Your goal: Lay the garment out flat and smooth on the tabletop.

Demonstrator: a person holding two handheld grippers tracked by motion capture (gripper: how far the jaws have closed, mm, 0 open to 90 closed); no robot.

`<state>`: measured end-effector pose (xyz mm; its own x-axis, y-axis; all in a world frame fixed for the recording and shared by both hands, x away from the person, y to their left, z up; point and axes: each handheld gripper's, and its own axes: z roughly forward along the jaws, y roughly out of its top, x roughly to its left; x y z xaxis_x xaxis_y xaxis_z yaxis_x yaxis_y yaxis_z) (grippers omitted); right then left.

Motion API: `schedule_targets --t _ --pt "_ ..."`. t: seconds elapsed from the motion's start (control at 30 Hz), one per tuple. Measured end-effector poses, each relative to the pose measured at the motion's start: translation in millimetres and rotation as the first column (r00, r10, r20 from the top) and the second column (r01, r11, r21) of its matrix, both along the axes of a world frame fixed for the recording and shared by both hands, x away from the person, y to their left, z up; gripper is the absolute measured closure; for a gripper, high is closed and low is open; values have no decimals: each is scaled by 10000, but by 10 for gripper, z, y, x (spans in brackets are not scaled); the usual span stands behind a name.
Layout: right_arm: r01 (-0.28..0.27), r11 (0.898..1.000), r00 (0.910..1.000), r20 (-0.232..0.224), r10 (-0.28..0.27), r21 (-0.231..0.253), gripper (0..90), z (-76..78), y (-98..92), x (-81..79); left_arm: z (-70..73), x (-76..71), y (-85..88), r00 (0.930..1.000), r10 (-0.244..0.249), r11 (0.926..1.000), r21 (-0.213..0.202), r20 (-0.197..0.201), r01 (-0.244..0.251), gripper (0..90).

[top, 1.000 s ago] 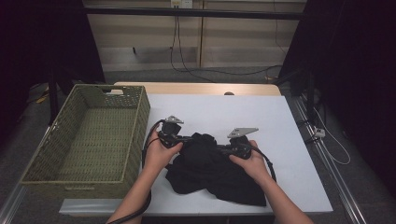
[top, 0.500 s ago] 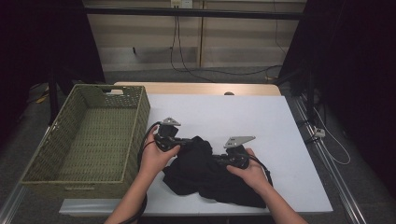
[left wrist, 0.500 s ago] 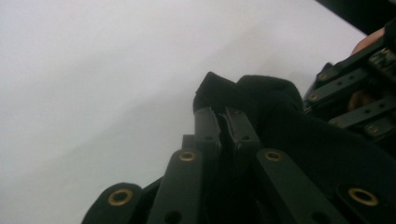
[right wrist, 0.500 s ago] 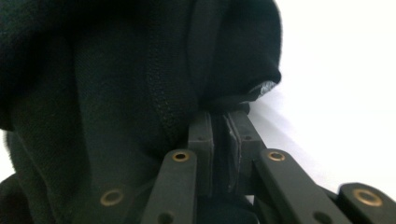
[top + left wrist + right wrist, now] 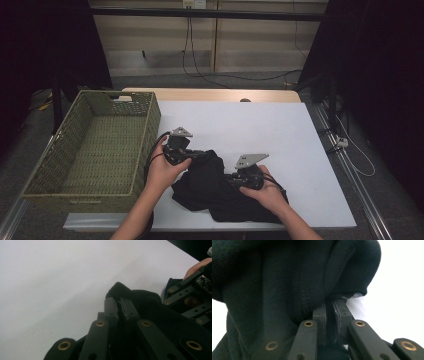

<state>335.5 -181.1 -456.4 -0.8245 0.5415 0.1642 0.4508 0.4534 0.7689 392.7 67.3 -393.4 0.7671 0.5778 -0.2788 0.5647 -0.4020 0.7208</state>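
Crumpled black knit fabric garment (image 5: 220, 192) lying in a heap on the white tabletop (image 5: 280, 135), near the front edge, just right of the woven olive-green rectangular wicker basket (image 5: 95, 145). Left gripper (image 5: 192, 155) at the garment's upper left corner, held in the person's left hand (image 5: 162, 172); grey three-cornered plate on top, black cable looping beside the basket wall. In left gripper view, jaws pressed together on a raised fold of the black cloth (image 5: 125, 293), fold standing up above the white surface. Right gripper (image 5: 230, 181) lower and to the right, lying over the middle of the heap, held in the right hand (image 5: 270, 192), grey plate tilted upward. In right gripper view, jaws clamped on the garment (image 5: 307, 280), a stitched seam running down to the pads, cloth draped over and above the jaw tips, bright tabletop visible at right. Other gripper's black linkage (image 5: 190, 297) visible at the right edge of left gripper view, close to the pinched fold. Grippers near each other, apart, cloth bunched between them. Basket interior holding nothing visible. Dark floor and cables beyond the far tabletop edge
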Motion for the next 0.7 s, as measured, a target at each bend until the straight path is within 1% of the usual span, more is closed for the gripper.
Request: schedule_targets --t 0.03,0.07,0.1,0.17,0.2,0.23,0.27,0.3,0.33,0.4,0.43,0.47,0.5,0.53,0.57,0.63,0.7 --pt "-66 10000 9999 79 66 -67 820 3 8 -15 -1 -10 -2 10000 31 10000 -73 -34 -31 849" --pt "-88 10000 9999 53 88 -12 820 6 19 -32 11 -22 1 10000 63 10000 45 -42 -62 849" --pt "-229 9997 9997 110 230 -69 820 5 23 -42 2 -9 15 9995 -312 9992 -267 -84 309 849" --pt "-356 9993 9992 176 358 -114 820 9 36 -70 7 -20 23 9993 -377 9990 -259 -78 375 849" --pt "-430 9989 9988 233 435 -204 819 12 39 -81 5 -26 25 9994 -345 9990 -270 -72 343 849" --pt "-387 9991 9989 247 392 -200 820 11 47 -93 3 -34 25 9993 -336 9991 -276 -146 332 849" --pt "-447 9989 9988 198 450 -174 820 15 48 -103 9 -50 24 9999 -112 9999 47 6 112 849" --pt "-487 9986 9986 204 491 -201 820 16 47 -106 10 -53 29 9999 -137 9998 144 -18 137 849" --pt "-523 9985 9984 185 526 -184 820 15 49 -110 -3 -59 25 10000 -84 10000 4 19 84 849" --pt "-524 9984 9984 210 529 -221 820 15 55 -119 -5 -64 33 9999 -105 9999 19 -107 105 849" --pt "-638 9978 9978 167 641 -150 820 17 58 -133 -7 -64 36 9998 -145 9999 38 -163 146 849" --pt "-666 9977 9977 92 667 -115 820 21 66 -153 -11 -71 33 9996 -130 9999 -23 -262 130 849" --pt "-677 9976 9976 108 679 -170 821 23 70 -169 -15 -72 34 9992 -185 9998 -65 -341 183 849" --pt "-803 9966 9966 162 807 -207 820 22 70 -179 -14 -80 33 9992 -120 9999 -79 -382 117 849" --pt "-760 9968 9969 206 765 -237 820 22 76 -190 -12 -79 40 9991 -247 9997 -87 -347 245 849" --pt "-902 9957 9958 153 905 -211 820 26 79 -214 -16 -88 42 9992 -176 9998 -67 -350 174 849" --pt "-848 9961 9961 203 853 -244 820 26 86 -230 -11 -98 52 9989 -280 9996 -61 -385 278 849"
